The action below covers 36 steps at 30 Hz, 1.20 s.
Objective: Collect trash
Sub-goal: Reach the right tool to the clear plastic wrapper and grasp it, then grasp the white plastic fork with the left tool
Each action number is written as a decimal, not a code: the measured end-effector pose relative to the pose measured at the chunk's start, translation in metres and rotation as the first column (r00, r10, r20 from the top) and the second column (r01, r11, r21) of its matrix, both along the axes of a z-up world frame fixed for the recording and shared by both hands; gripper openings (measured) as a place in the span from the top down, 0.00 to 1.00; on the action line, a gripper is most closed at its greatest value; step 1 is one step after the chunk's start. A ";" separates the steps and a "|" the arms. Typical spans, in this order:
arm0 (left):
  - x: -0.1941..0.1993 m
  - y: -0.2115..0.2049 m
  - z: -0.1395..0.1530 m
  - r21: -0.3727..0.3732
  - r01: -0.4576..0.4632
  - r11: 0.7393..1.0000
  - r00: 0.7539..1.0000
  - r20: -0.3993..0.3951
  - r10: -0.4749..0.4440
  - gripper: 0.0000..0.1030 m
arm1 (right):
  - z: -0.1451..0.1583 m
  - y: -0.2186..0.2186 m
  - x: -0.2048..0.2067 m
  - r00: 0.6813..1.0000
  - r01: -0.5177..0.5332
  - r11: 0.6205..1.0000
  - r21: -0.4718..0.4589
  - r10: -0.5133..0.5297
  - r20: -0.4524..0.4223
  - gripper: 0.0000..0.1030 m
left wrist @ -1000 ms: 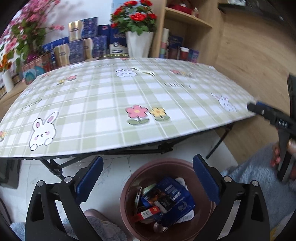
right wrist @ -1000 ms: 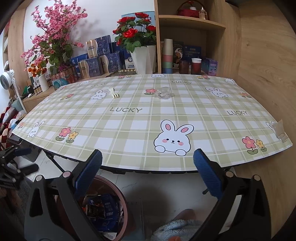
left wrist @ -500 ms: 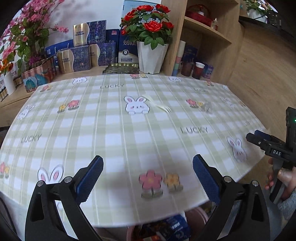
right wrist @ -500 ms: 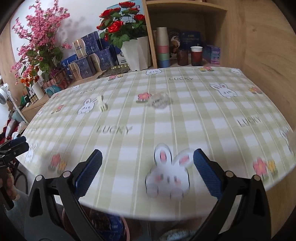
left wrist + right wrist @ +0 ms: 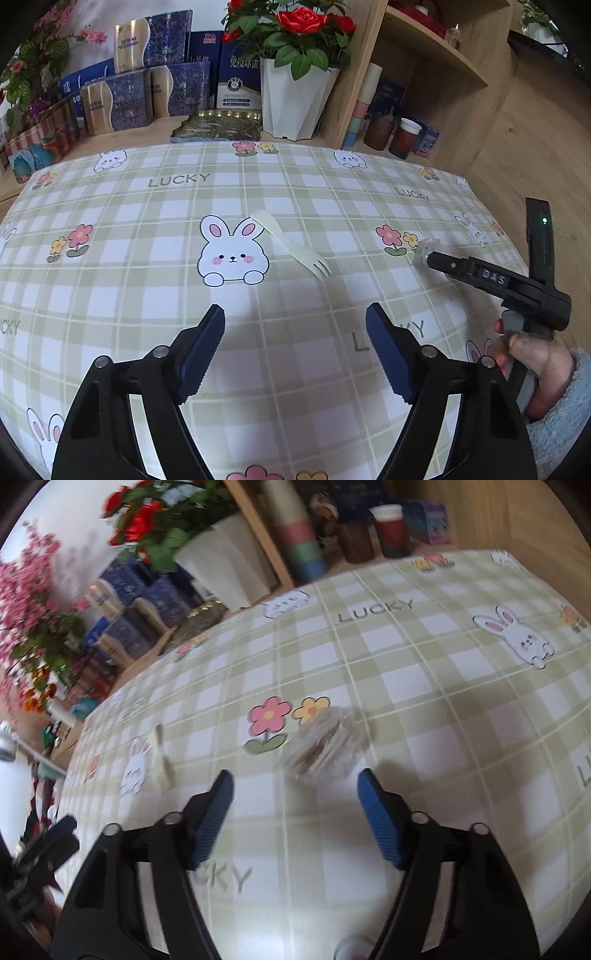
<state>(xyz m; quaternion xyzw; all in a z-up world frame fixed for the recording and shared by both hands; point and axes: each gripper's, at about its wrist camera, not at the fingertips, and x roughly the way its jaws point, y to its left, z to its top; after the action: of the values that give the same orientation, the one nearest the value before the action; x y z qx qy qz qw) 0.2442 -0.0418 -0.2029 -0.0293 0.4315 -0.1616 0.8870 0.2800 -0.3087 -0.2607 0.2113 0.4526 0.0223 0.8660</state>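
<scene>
A pale plastic fork [image 5: 291,243] lies on the checked tablecloth [image 5: 110,295] beside a printed rabbit. My left gripper [image 5: 295,321] hovers just short of it, its jaws closing with nothing between them. A crumpled clear plastic wrapper [image 5: 321,744] sits next to a printed flower pair, right in front of my right gripper [image 5: 294,786]. The right jaws are closing too, and the wrapper lies just beyond the tips, not pressed. In the left wrist view the wrapper [image 5: 426,249] shows at the tip of the right gripper [image 5: 432,258], which a hand [image 5: 532,362] in a fuzzy sleeve holds.
A white vase of red roses [image 5: 291,99], blue and gold boxes [image 5: 122,99] and a gold tray [image 5: 218,125] stand behind the table. A wooden shelf [image 5: 424,62] with cups [image 5: 406,136] is at the back right. The left gripper [image 5: 44,845] shows at the right view's lower left.
Both grippers have moved from the bin below the table edge to above the tabletop, toward the fork and the wrapper. Both pairs of jaws have narrowed. The bin has left view.
</scene>
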 end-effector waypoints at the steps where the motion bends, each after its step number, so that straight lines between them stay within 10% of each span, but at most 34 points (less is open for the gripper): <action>1: 0.003 -0.001 -0.002 -0.002 -0.001 1.000 1.000 -0.007 0.001 0.27 | -0.002 0.001 0.005 1.000 0.003 1.000 -0.005 -0.003 -0.008 0.38; 11: 0.036 -0.013 -0.018 -0.036 -0.045 0.998 0.998 -0.055 0.043 0.36 | -0.005 0.007 0.014 0.991 -0.082 0.991 -0.106 0.092 0.096 0.73; 31: 0.094 -0.075 -0.057 0.236 -0.102 0.967 0.991 -0.059 0.119 0.56 | -0.002 0.016 0.010 0.976 -0.153 0.984 -0.093 0.165 0.144 0.74; 33: 0.093 -0.072 -0.055 0.223 -0.083 0.971 0.993 -0.059 0.098 0.79 | -0.002 0.014 0.010 0.976 -0.148 0.985 -0.084 0.160 0.146 0.74; 36: 0.086 -0.068 -0.052 0.193 -0.031 0.981 0.997 -0.068 0.045 0.80 | -0.003 0.012 0.010 0.977 -0.146 0.987 -0.067 0.154 0.147 0.74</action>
<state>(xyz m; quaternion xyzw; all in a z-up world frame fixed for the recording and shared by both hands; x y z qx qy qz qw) 0.3302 -0.1094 -0.2548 0.0423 0.4763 -0.1011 0.8724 0.2899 -0.2970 -0.2640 0.1501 0.4003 0.0912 0.8994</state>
